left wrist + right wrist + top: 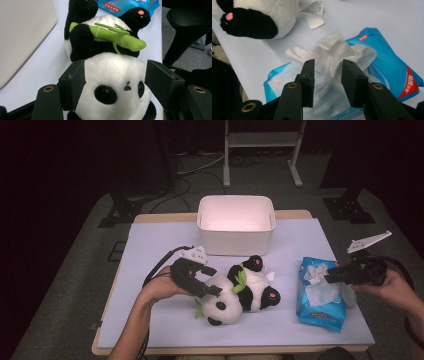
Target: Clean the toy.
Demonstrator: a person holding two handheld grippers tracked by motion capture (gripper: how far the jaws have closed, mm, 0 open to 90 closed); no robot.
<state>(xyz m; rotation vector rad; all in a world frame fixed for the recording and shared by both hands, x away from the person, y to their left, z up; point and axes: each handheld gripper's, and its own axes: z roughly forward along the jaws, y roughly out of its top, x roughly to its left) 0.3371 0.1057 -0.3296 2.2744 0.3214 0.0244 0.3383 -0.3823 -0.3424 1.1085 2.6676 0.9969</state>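
A plush panda (240, 292) lies on the pale table cover with a green bamboo stalk (117, 37) across its body. My left gripper (215, 281) reaches in from the left. Its jaws stand on either side of the panda's head (112, 82), against the fur, and the head keeps its round shape. At the right lies a blue pack of wet wipes (320, 295) with a white wipe (329, 52) pulled up out of its top. My right gripper (327, 65) hovers over that wipe, its jaws apart and not pinching it.
A white open bin (236, 200) stands at the back middle of the table cover (165, 320). The panda's sewn label (314, 15) lies between the toy and the pack. A black chair (182, 25) stands beyond the table edge.
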